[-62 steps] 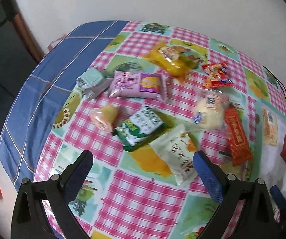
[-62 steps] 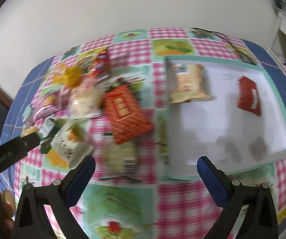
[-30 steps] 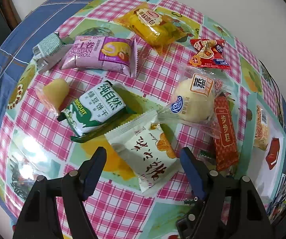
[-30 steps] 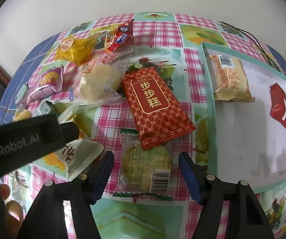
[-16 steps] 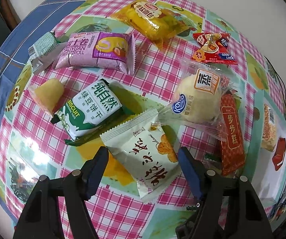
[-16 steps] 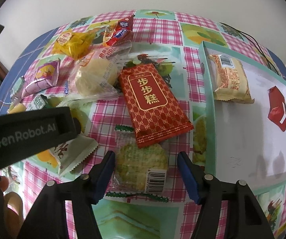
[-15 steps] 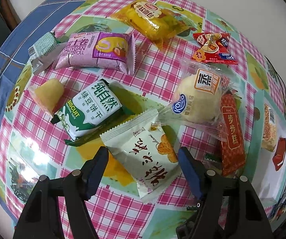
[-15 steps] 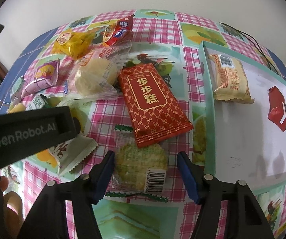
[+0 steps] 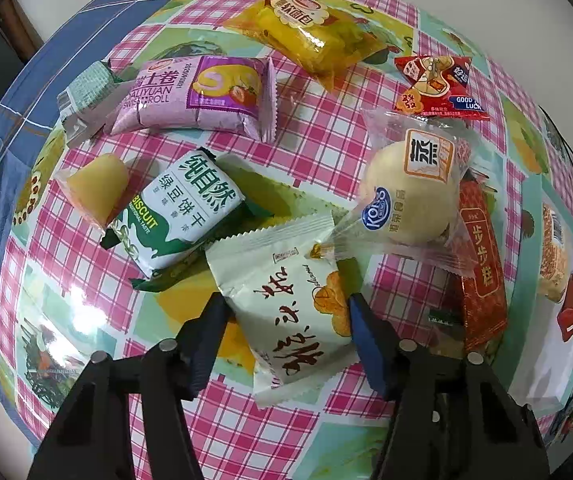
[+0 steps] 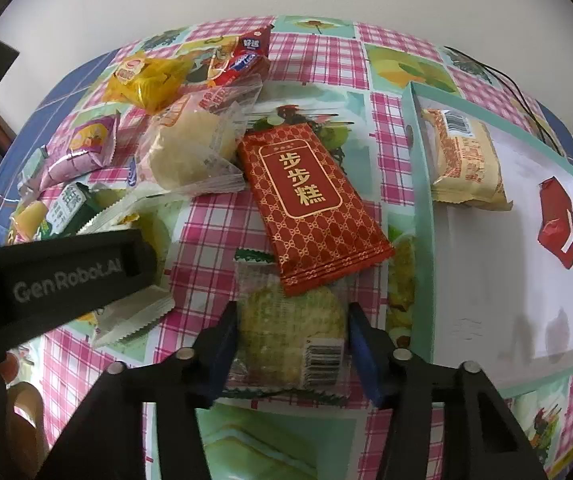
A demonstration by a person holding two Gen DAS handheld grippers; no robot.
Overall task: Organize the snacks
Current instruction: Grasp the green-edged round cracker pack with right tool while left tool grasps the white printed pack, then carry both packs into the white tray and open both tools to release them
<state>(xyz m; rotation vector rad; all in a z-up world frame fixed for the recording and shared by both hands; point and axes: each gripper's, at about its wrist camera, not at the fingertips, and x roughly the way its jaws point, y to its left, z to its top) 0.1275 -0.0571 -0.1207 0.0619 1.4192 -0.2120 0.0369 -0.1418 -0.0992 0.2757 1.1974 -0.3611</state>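
Observation:
Snack packets lie scattered on a checked tablecloth. My left gripper (image 9: 286, 332) is open, its fingers on either side of a cream packet with brown writing (image 9: 286, 304), touching or nearly touching it. My right gripper (image 10: 292, 336) is open around a clear packet of green-yellow biscuits (image 10: 290, 332), fingers close to both edges. A red and gold packet (image 10: 310, 204) overlaps the biscuit packet's far end. The white tray with a teal rim (image 10: 422, 208) on the right holds a beige cracker packet (image 10: 466, 160) and a small red packet (image 10: 558, 220).
Beyond the left gripper lie a green biscuit packet (image 9: 182, 212), a clear-wrapped bun (image 9: 410, 196), a purple swiss roll packet (image 9: 198, 96), a yellow bread packet (image 9: 306, 28), a red snack packet (image 9: 438, 84) and a yellow jelly cup (image 9: 94, 188). The left gripper's body (image 10: 58, 276) crosses the right wrist view.
Both grippers have come down and forward onto their packets and their jaws have narrowed around them. The packets have not moved.

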